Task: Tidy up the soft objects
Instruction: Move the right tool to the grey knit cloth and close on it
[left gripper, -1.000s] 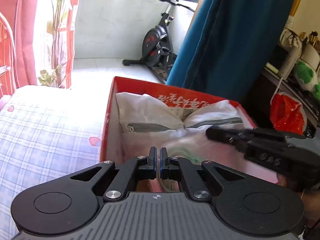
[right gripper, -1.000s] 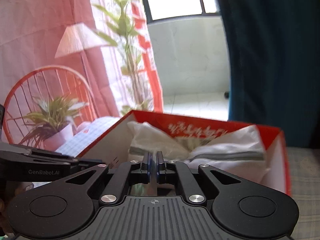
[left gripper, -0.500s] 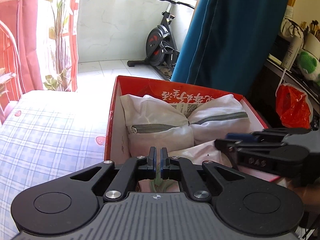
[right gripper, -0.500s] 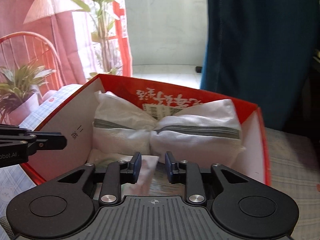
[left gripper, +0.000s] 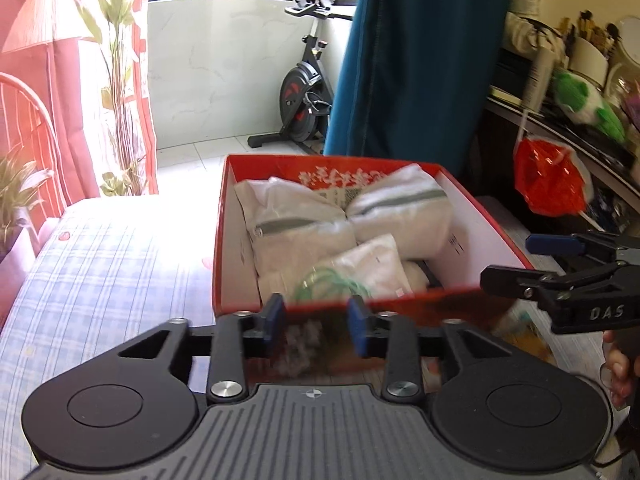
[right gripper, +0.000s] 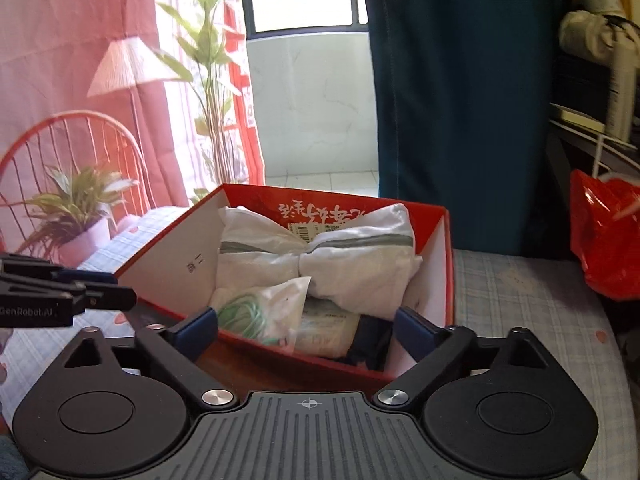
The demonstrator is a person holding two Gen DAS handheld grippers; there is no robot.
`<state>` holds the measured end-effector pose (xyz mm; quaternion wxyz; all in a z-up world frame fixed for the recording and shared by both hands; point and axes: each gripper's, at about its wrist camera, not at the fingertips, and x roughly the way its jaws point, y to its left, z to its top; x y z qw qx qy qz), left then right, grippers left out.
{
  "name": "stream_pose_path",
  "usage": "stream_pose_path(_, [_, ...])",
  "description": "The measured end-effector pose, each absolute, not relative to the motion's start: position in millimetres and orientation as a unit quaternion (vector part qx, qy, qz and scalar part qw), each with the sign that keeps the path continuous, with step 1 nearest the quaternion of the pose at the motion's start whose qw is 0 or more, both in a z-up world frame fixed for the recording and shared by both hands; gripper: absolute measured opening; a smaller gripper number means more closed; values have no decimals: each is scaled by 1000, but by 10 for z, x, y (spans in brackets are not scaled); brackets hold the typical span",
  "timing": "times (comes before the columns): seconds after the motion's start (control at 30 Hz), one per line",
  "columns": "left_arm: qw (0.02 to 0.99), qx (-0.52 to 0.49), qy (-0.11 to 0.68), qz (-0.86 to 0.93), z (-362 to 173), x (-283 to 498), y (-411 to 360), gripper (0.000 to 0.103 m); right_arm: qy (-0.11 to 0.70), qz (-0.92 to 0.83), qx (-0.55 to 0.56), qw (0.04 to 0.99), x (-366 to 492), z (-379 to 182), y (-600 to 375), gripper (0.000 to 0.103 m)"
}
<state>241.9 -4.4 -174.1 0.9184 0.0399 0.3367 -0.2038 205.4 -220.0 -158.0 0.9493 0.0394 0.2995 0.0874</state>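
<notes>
Box, red outside and white inside, open-topped, centre of both frames, resting on a pale blue checked cloth; contents: two white zippered pouches side by side against the far wall, their grey zips facing up; in front of them a clear packet with a coiled green cord at the near left of the box interior; further flat packets and a dark item at the near right, too blurred to identify.

Left gripper, lower centre of the left wrist frame, blue-padded fingers apart and opening, nothing between them, tips just short of the box's near wall; right gripper, lower centre of the right wrist frame, fingers spread wide and opening, nothing clamped, tips over the near rim; each gripper also visible at the side edge of the other's frame; part of a hand at the right edge of the left wrist frame.

Surroundings: pink curtain upper left; teal curtain upper right; exercise bike behind; potted plant at left; red plastic bag at right.
</notes>
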Motion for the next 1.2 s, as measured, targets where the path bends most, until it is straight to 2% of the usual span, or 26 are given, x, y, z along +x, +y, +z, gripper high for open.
stream_pose_path(0.1, [918, 50, 336, -203, -1806, 2190, -26, 49, 295, 90, 54, 950, 1789, -1670, -2220, 97])
stream_pose_path(0.17, [919, 47, 335, -202, -1869, 2037, 2, 59, 294, 87, 71, 949, 1626, -1771, -2230, 101])
stream_pose_path(0.27, [921, 40, 335, -196, -1975, 1849, 29, 64, 295, 94, 107, 945, 1394, -1973, -2241, 102])
stream_pose_path(0.63, [912, 24, 371, -176, -2507, 1597, 66, 65, 341, 78, 70, 934, 1188, -2660, -1985, 102])
stream_pose_path(1.2, [927, 18, 335, -168, -2713, 1495, 72, 72, 333, 102, 116, 930, 1176, -2965, -2075, 103])
